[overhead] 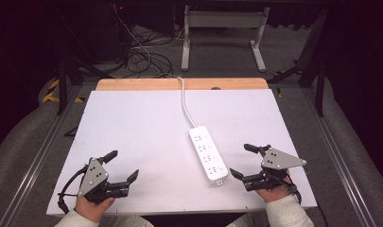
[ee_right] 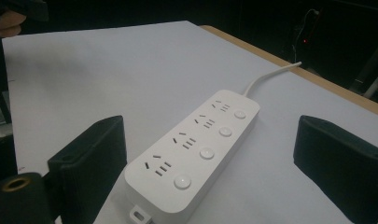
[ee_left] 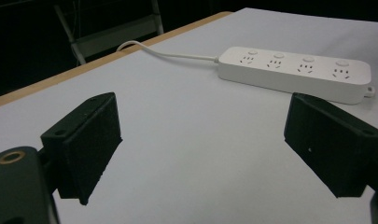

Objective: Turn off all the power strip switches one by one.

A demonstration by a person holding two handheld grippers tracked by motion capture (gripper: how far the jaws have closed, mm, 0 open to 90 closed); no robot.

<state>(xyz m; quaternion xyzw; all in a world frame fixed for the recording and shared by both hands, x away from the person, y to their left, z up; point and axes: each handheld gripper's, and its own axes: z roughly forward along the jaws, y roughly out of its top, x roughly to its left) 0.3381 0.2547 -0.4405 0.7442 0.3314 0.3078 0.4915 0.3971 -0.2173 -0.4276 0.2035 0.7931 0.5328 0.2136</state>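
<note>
1. Lying flat at the table's (overhead: 132,123) four o'clock, the white power strip (overhead: 208,154) faces sockets-up, its cord (overhead: 184,101) trailing toward twelve.
2. Right gripper (overhead: 249,161), jaws spread wide and empty, sits at the strip's three o'clock, probably ready to reach.
3. Left gripper (overhead: 122,165), equally wide and empty, waits at eight o'clock.

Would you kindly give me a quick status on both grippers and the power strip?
Left gripper open, empty. Right gripper open, beside power strip, not touching. Strip flat on table, nothing plugged in. Path clear.

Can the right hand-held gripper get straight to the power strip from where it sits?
Probably yes: the right hand-held gripper is open beside the power strip, with bare white table between them.
</note>
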